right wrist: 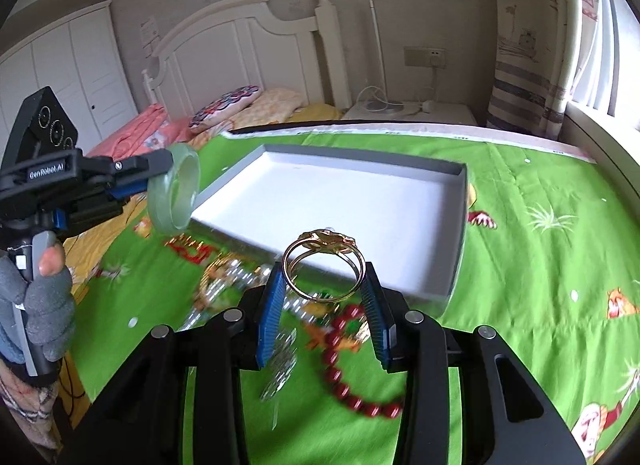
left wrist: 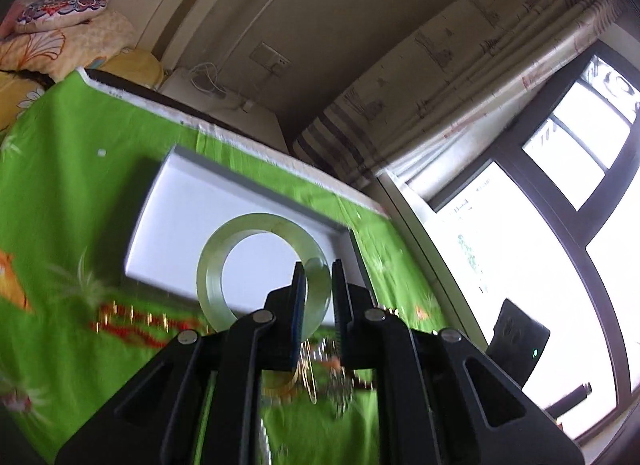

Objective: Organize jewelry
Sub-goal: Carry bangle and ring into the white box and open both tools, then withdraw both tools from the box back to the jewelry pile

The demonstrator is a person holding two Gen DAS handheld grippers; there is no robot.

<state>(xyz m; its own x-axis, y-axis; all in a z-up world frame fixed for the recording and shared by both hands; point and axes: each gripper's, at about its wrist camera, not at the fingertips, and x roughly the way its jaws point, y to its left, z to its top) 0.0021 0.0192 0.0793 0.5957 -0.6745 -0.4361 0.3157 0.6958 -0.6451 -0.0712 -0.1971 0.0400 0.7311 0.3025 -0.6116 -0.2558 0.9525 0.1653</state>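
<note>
My left gripper (left wrist: 318, 285) is shut on a pale green jade bangle (left wrist: 216, 261), held on edge above the green cloth, just short of the white tray (left wrist: 192, 205). The right wrist view shows the same bangle (right wrist: 176, 189) at the left, raised beside the tray's (right wrist: 360, 193) near left corner. My right gripper (right wrist: 324, 285) is shut on a gold bangle (right wrist: 320, 261) with a flower ornament on top, held over the tray's near rim. Below it on the cloth lie a red bead bracelet (right wrist: 344, 381) and blurred silver chain jewelry (right wrist: 240, 297).
A green printed cloth (right wrist: 540, 257) covers the table. A person's gloved hand (right wrist: 44, 301) holds the left gripper's handle. Behind stand a bed with pillows (right wrist: 224, 109), a white headboard, a nightstand with cables (right wrist: 408, 109), and a curtained window (left wrist: 540, 225) to the right.
</note>
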